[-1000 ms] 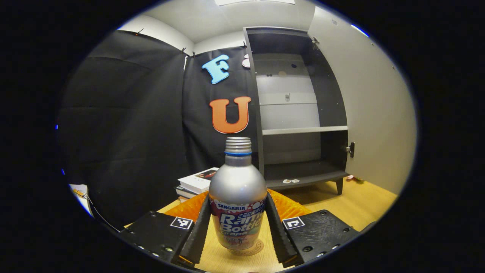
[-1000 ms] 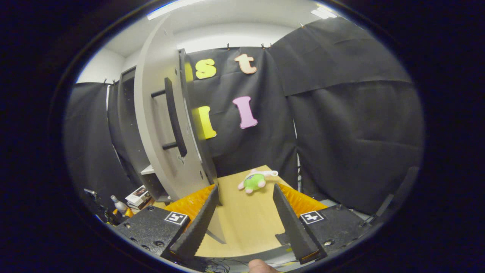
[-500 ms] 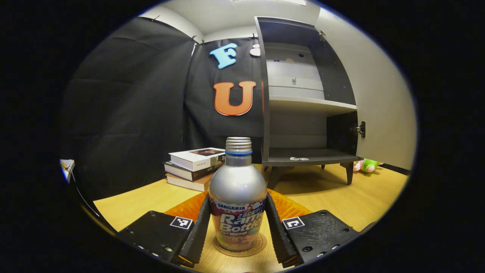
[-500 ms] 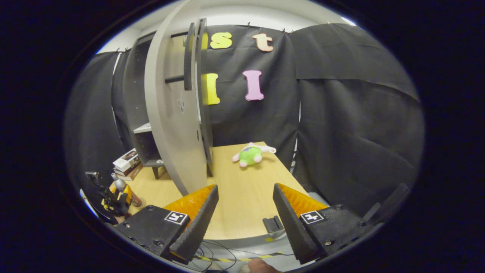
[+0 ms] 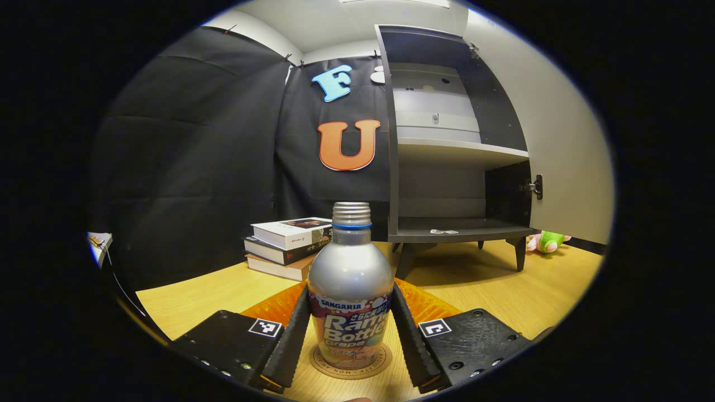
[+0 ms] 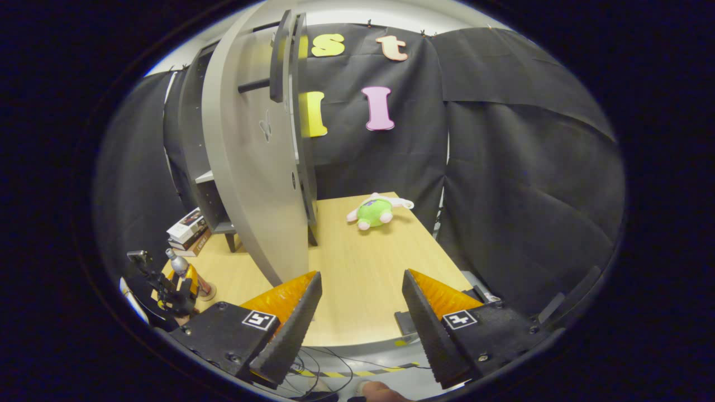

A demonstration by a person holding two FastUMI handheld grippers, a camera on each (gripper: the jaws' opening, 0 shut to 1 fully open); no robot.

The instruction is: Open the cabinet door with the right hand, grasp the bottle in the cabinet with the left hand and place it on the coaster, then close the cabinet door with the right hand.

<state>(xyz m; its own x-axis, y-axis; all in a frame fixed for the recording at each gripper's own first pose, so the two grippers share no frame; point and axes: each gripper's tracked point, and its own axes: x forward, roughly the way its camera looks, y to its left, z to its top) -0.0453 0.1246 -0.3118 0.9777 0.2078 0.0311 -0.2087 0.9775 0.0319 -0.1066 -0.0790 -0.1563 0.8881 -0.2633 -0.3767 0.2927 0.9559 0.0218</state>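
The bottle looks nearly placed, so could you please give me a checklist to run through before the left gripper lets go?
1. Bottle upright: ok.
2. Bottle base over the coaster: ok, though actual contact cannot be told.
3. Left gripper jaws pressing both sides of the bottle: ok.
4. Cabinet door open, closing step pending: ok.
5. Right gripper jaws open and empty, free for the door: ok.
6. Stack of books clear of the coaster: ok.

The left gripper view sits low over the light wooden desk (image 5: 212, 290), facing the open dark-grey cabinet (image 5: 447, 167) from nearby. The right gripper view looks from higher, off the desk's edge, past the pale grey cabinet door (image 6: 251, 167); both share cabinet, desk and green plush toy (image 6: 374, 212).
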